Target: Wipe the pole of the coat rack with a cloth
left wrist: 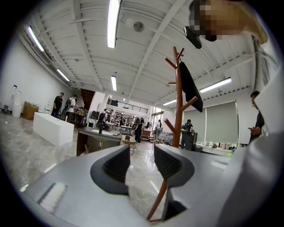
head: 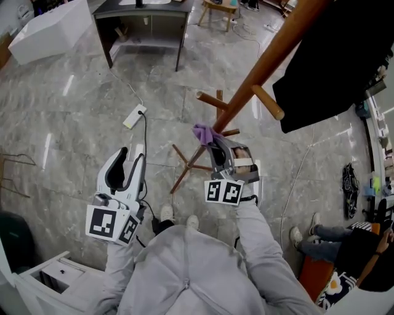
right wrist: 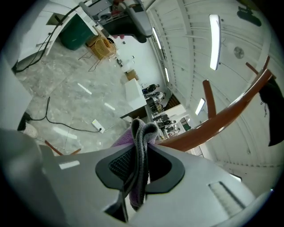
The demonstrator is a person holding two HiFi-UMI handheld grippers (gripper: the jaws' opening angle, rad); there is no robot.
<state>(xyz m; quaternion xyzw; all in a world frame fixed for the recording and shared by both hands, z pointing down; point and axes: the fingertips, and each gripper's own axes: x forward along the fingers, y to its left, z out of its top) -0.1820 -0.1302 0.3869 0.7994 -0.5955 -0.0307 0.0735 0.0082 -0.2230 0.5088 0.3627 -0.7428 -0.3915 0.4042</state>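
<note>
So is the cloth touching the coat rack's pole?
Touching. The head view shows the cloth, pinched in the right claw, lying against the pole with no gap.

You're on glossy grey marble floor (head: 68, 123). Dark desk (head: 117, 9) ahead of you, white counter (head: 49, 34) left of it, power strip (head: 134, 115) nearer, tube lights (left wrist: 113, 26) overhead.

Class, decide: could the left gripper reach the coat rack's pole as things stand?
Probably yes: the left gripper, jaws open and empty, has nothing standing between it and the pole.
</note>
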